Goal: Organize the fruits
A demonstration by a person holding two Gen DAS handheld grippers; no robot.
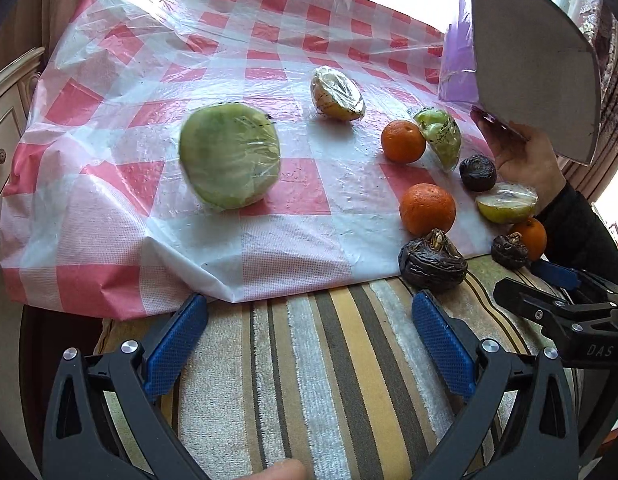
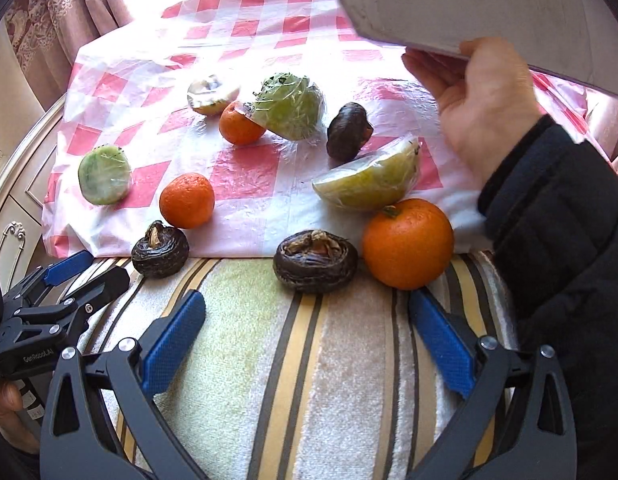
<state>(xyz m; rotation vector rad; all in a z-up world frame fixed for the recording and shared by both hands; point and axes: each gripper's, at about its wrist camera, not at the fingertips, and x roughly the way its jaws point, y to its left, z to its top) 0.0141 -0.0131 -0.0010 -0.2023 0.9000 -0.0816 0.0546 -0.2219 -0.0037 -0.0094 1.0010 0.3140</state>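
Observation:
Fruits lie on a red-checked plastic sheet (image 1: 149, 128). A wrapped green half fruit (image 1: 229, 156) lies left, also in the right wrist view (image 2: 105, 174). Three oranges (image 1: 427, 208) (image 1: 403, 141) (image 2: 407, 242) lie among several wrapped pale-green fruit pieces (image 2: 369, 180) (image 2: 293, 110) (image 1: 337, 94) and three dark wrinkled fruits (image 1: 433, 262) (image 2: 315, 266) (image 2: 347, 130). My left gripper (image 1: 309, 312) is open and empty over the striped towel. My right gripper (image 2: 307, 312) is open and empty, just short of a dark fruit and an orange.
A person's bare hand (image 2: 477, 104) holds a grey flat board (image 2: 469, 0) above the right side of the sheet. A striped towel (image 2: 309, 380) covers the near edge. A white cabinet (image 1: 9, 120) stands at the left. A purple bag (image 1: 457, 64) sits at the back right.

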